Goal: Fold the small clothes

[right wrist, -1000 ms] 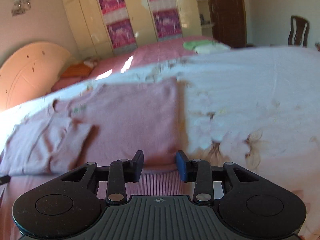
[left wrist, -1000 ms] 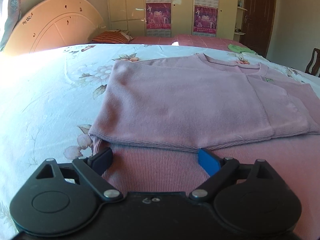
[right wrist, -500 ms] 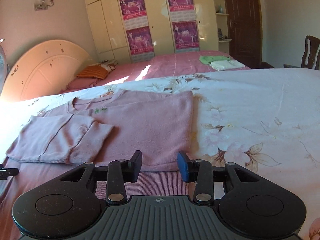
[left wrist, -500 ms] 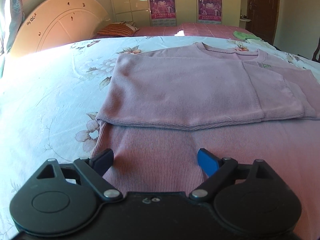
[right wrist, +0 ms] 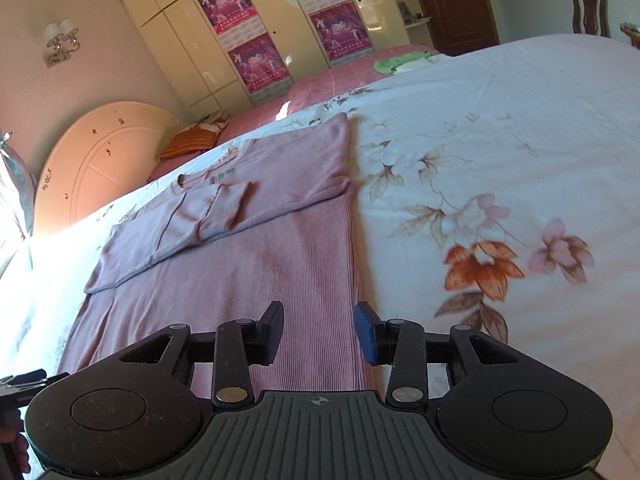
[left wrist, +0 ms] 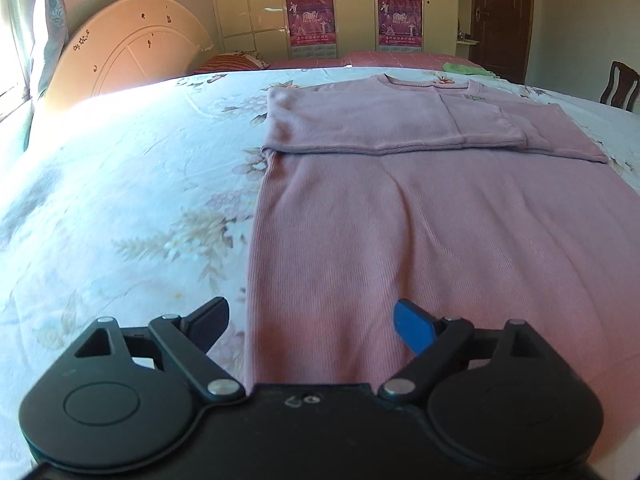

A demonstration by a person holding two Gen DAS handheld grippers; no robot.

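Note:
A pink knit sweater [left wrist: 400,232] lies flat on the floral bedsheet [left wrist: 120,184], its sleeves folded across the chest at the far end. My left gripper [left wrist: 308,320] hovers open over the sweater's near left edge, nothing between its fingers. In the right wrist view the same sweater [right wrist: 256,256] stretches away with its right edge running toward me. My right gripper [right wrist: 320,328] hangs above that near right edge, jaws partly apart and empty. The left gripper's tip [right wrist: 24,380] shows at the frame's left edge.
A cream round headboard [left wrist: 132,44] stands at the far left, with a striped pillow [left wrist: 236,62] beside it. A second bed with a pink cover [right wrist: 320,80] carries green folded cloth [right wrist: 404,60]. Wardrobe doors with posters, a dark door and a wooden chair [right wrist: 588,4] line the back.
Both grippers have drawn back toward the sweater's near end and risen a little, so more ribbed fabric shows ahead. The right view has rolled. Neither gripper took hold of anything.

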